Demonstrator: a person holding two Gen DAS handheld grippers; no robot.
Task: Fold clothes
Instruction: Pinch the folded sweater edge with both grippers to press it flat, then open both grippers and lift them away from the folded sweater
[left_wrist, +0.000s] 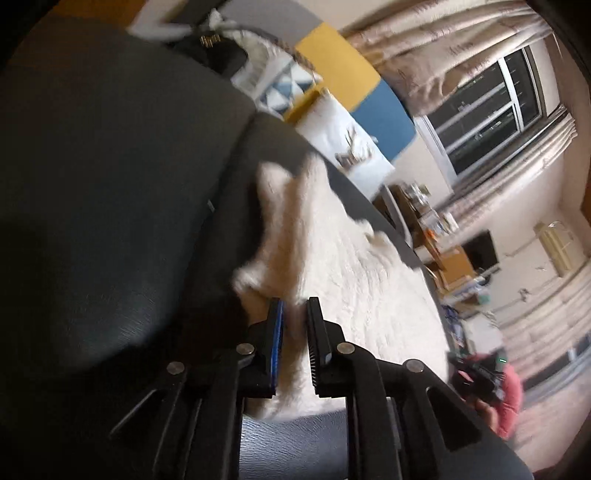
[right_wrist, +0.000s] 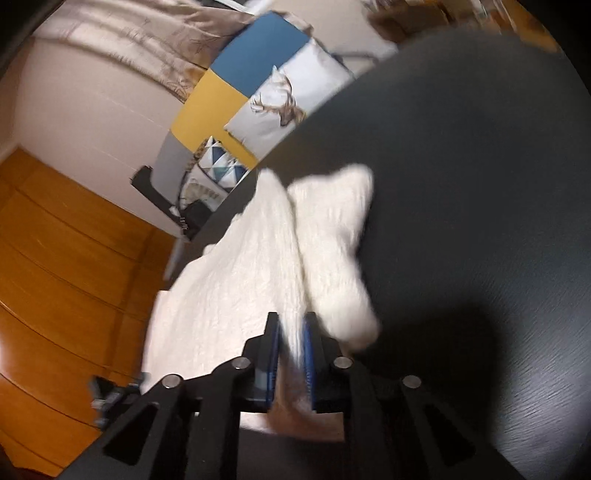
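A white fuzzy garment (left_wrist: 343, 258) is held up over the dark table (left_wrist: 103, 184), stretched between my two grippers. My left gripper (left_wrist: 295, 314) is shut on one edge of it, with fabric pinched between the jaws. In the right wrist view the same garment (right_wrist: 258, 258) hangs in a fold, and my right gripper (right_wrist: 291, 325) is shut on its other edge. A loose flap (right_wrist: 332, 240) droops toward the table (right_wrist: 461, 184). My right gripper and the hand holding it also show in the left wrist view (left_wrist: 480, 376), at the far side of the garment.
Cushions with deer and triangle prints (right_wrist: 280, 103) and blue and yellow panels (right_wrist: 236, 74) lie beyond the table. A window with curtains (left_wrist: 487, 107) and a cluttered shelf (left_wrist: 424, 214) are behind. Wooden floor (right_wrist: 55, 258) lies to the left.
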